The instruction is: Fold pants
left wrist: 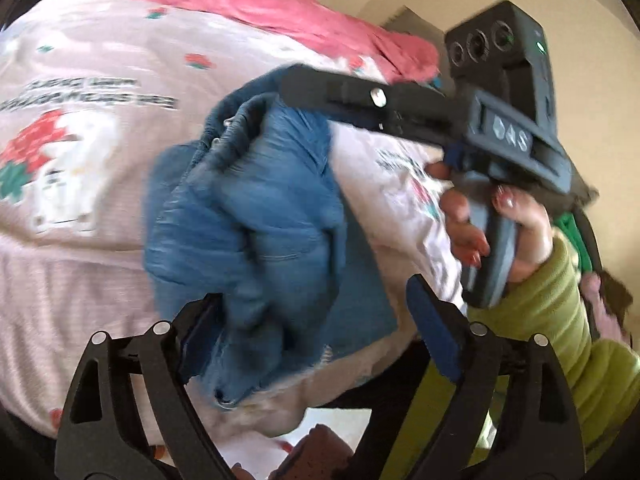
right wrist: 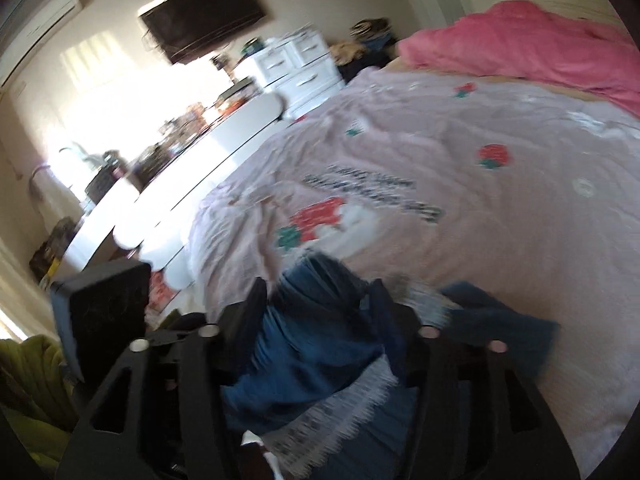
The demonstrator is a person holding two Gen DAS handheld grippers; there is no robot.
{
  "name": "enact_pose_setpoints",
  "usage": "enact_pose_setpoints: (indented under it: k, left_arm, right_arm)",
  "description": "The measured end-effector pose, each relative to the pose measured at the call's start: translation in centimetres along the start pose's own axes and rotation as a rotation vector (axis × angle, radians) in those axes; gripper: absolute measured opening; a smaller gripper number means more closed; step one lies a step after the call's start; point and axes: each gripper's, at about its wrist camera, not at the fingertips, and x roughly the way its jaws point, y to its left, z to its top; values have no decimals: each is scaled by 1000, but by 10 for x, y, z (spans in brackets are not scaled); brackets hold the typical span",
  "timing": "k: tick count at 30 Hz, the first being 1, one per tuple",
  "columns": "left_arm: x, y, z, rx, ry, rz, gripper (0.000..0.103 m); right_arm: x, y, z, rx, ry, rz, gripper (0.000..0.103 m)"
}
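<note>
Gripping bunched blue denim pants [left wrist: 256,216], the right gripper [left wrist: 304,80] shows clenched at 1 o'clock in the left view. The left gripper [left wrist: 316,336] gapes released. Only the right view shows the white dresser [right wrist: 296,68] beyond the pink printed bedspread [right wrist: 460,152].

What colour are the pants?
Blue denim pants with a pale frayed hem, clearest in the left wrist view.

pants [left wrist: 256,208] | blue denim, frayed hem | bunched, crumpled, lifted | over the pink printed bedspread [left wrist: 100,60]
</note>
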Motion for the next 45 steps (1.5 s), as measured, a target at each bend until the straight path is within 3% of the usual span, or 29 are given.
enact_pose_setpoints:
  k: [5,6,10,17,21,24,30,37,45]
  left_arm:
    - [26,-5,-14,22,96,-28,79]
    - [27,-6,-17,24,102,-16,79]
    - [33,-11,-17,48,111,28,80]
    - [39,-16,-24,39,117,36,80]
    - [40,-21,-27,46,110,46,80]
    - [29,-25,-25,53,95,60,80]
    - [7,-18,-23,62,44,157,80]
    - [-8,-2,-14,16,2,222,81]
    - [-16,6,-12,12,-19,259,85]
  right_arm:
    - [-32,-28,-30,13,-16,-267,59]
    - [-34,-33,-35,29,-15,-282,59]
    - [-22,-38,-50,45,11,-231,59]
    - [16,-52,-73,32,149,-316,60]
    - [8,-50,-76,45,112,-294,64]
    - [-15,-47,-74,61,28,-252,70]
    - [-53,-62,-83,151,-74,-292,74]
    - [-68,-64,-97,205,-107,-295,81]
    - [-75,-26,-103,103,-122,-295,81]
